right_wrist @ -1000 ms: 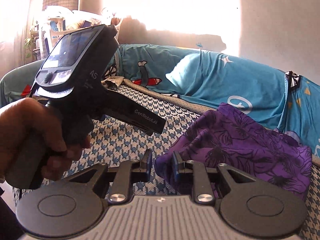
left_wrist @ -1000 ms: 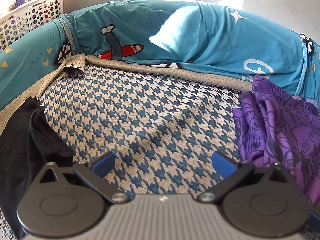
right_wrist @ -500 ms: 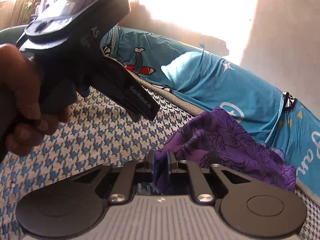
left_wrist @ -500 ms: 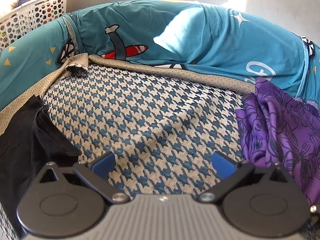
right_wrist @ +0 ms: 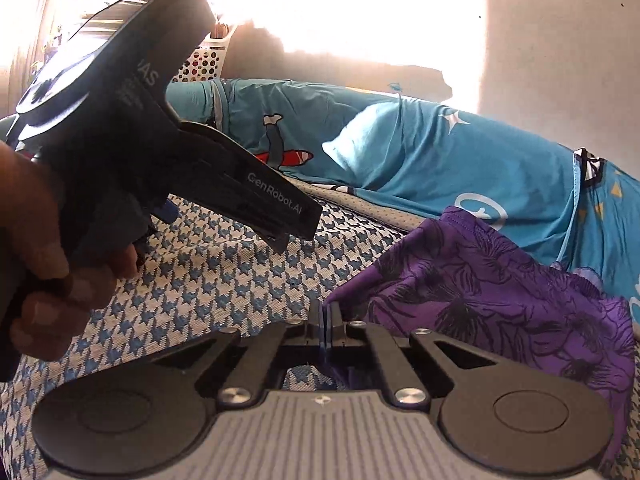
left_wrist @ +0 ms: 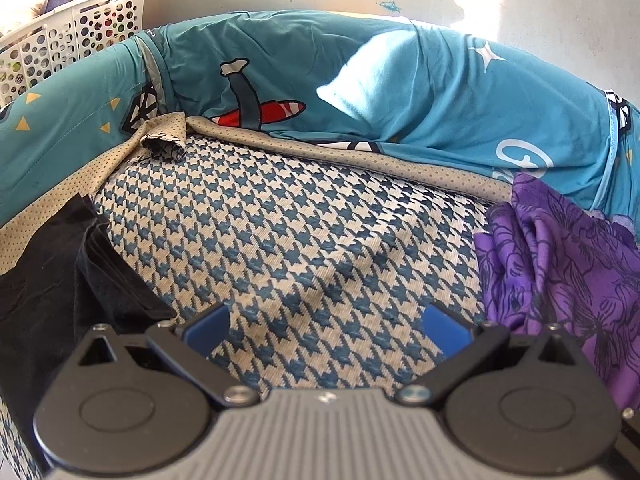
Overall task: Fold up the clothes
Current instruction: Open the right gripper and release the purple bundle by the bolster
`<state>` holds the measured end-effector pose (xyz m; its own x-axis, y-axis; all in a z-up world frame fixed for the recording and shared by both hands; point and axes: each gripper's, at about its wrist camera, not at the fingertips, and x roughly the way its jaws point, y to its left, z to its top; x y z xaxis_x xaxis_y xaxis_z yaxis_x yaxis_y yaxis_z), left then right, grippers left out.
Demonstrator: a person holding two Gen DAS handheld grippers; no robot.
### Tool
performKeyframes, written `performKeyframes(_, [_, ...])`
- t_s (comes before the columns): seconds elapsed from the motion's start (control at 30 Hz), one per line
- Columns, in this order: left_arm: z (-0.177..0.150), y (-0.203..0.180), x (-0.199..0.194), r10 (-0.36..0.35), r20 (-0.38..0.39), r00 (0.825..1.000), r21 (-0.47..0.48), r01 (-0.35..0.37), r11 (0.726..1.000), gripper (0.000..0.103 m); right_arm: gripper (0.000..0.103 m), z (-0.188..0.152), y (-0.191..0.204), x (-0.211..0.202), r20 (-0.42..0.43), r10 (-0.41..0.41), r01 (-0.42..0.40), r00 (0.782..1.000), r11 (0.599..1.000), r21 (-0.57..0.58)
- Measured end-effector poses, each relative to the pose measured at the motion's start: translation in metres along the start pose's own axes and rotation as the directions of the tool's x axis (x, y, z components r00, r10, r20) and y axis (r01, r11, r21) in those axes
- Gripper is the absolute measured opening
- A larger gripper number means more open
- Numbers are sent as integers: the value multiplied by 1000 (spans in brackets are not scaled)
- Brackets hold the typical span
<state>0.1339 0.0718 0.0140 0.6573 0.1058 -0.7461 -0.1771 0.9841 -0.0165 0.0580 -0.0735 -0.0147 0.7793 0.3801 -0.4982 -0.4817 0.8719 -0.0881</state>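
Observation:
A purple garment with a dark flower print [right_wrist: 492, 304] lies crumpled on the blue-and-white houndstooth cover [right_wrist: 224, 280]. My right gripper [right_wrist: 326, 318] is shut on the garment's near left edge, and the cloth runs down between the blue pads. In the left wrist view the same purple garment [left_wrist: 560, 264] sits at the right. My left gripper [left_wrist: 326, 326] hangs open over bare houndstooth cover [left_wrist: 288, 232], nothing between its fingers. A hand [right_wrist: 44, 264] holds the left gripper's body [right_wrist: 168, 136], seen large at the left of the right wrist view.
A black garment [left_wrist: 52, 280] lies at the left edge of the cover. A teal printed sheet [left_wrist: 360, 92] is bunched along the back, over a beige dotted border [left_wrist: 360, 160]. A white perforated laundry basket [left_wrist: 68, 40] stands behind at the left. A sunlit wall closes the back.
My right gripper's jaws have shut from a narrow gap onto the purple garment's edge. The left gripper's body looms larger in the right wrist view. The left gripper stays open in place.

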Motion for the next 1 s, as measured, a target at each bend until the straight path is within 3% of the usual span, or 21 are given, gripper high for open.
performKeyframes(0.33, [0, -5, 3, -4, -6, 1000, 12, 4, 1000, 103, 3, -4, -3, 17, -49, 55, -52, 997, 997, 50])
performKeyframes(0.5, [3, -11, 3, -8, 0, 1000, 14, 8, 1000, 103, 5, -3, -2, 9, -79, 124, -120, 989, 991, 60])
performKeyframes(0.6, [5, -16, 3, -15, 5, 1000, 14, 15, 1000, 103, 5, -2, 1, -4, -63, 110, -110, 992, 994, -2])
performKeyframes(0.73, [7, -25, 3, -39, 6, 999, 2, 39, 999, 103, 5, 3, -12, -21, -43, 92, -92, 995, 996, 5])
performKeyframes(1.0, [5, -58, 4, -75, 18, 997, 33, 74, 997, 103, 7, 5, -68, -44, -24, -51, 53, 998, 995, 79])
